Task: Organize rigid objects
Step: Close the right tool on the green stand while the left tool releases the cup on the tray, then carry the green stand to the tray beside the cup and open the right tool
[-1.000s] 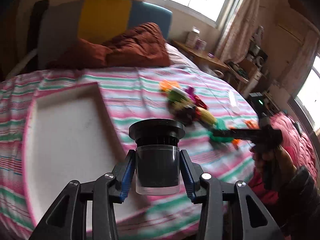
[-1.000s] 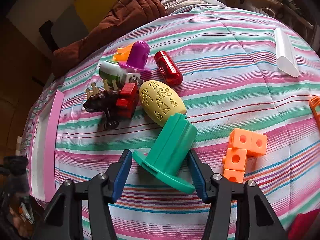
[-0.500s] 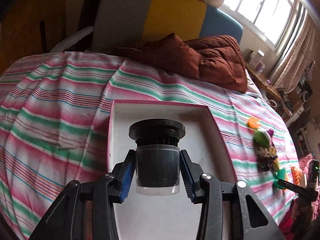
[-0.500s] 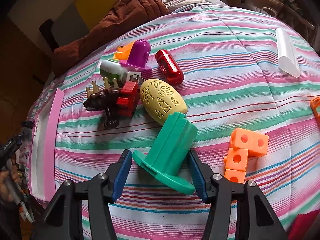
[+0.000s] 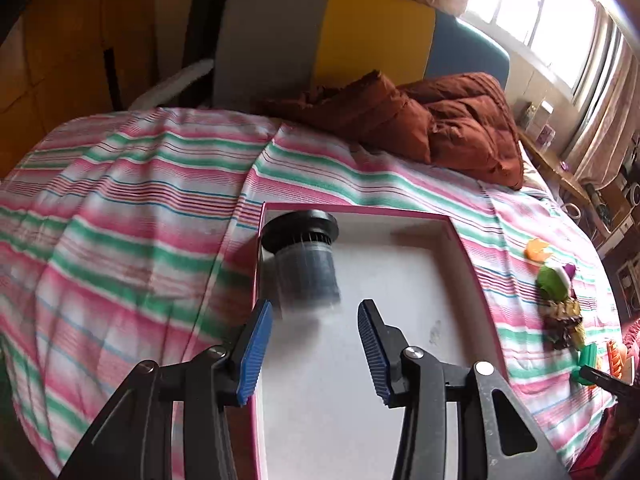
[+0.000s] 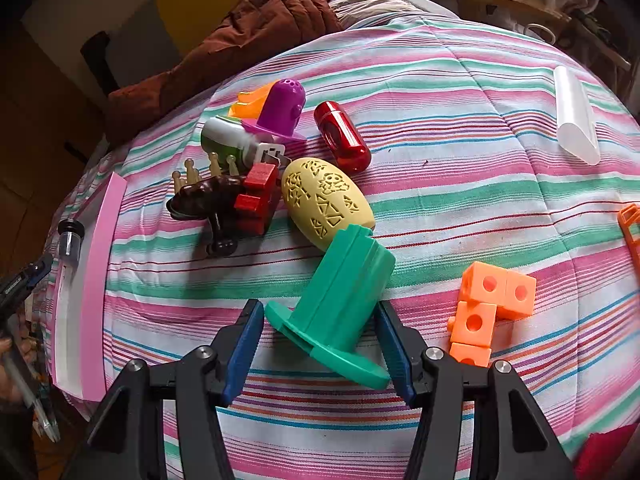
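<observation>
My left gripper [image 5: 315, 320] is spread now; half a second ago its blue pads pinched the black-capped jar [image 5: 304, 256], now the jar is out of the jaws, blurred, just beyond the tips over the near-left corner of the pink-rimmed tray [image 5: 460, 240]. Can't tell if it rests on the tray floor. Jar: clear body, dark inside, wide ribbed black cap pointing away. My right gripper [image 6: 320, 344] is unchanged, pads either side of the green flanged piece [image 6: 340, 296] lying on the striped bedspread [image 6: 460, 184]; contact unclear. Beyond it the yellow egg [image 6: 326, 200], red block [image 6: 258, 196], red capsule [image 6: 342, 136], purple cap [image 6: 282, 108].
</observation>
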